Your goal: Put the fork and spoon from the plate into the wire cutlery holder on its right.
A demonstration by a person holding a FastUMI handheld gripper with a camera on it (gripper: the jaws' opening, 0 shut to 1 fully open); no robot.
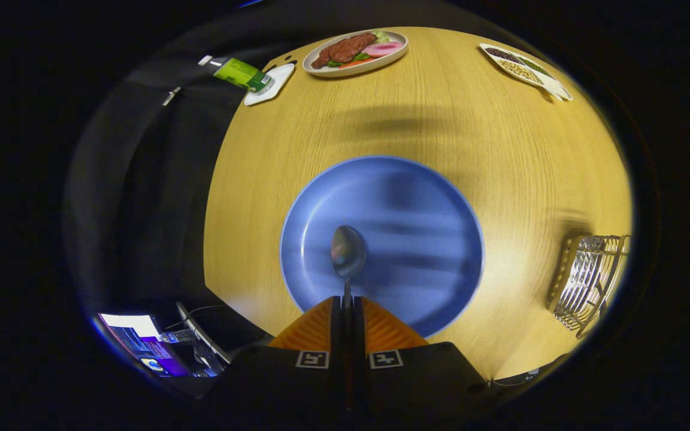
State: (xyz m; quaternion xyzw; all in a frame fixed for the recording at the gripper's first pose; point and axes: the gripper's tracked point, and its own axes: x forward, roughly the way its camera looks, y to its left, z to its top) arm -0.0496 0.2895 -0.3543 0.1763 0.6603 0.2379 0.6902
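My claw [348, 297] pinching spoon [348, 251] by handle, fingers closed on it, bowl sticking out at 12 o'clock over blue plate [429, 197]. Carrying step underway. No fork on plate. Next: swinging toward wire cutlery holder [587, 281] at 3 o'clock, dropping spoon in.

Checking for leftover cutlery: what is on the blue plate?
The round blue plate looks bare; the metal spoon is held above it, tongs shut on its handle. The plate's near edge is hidden by them.
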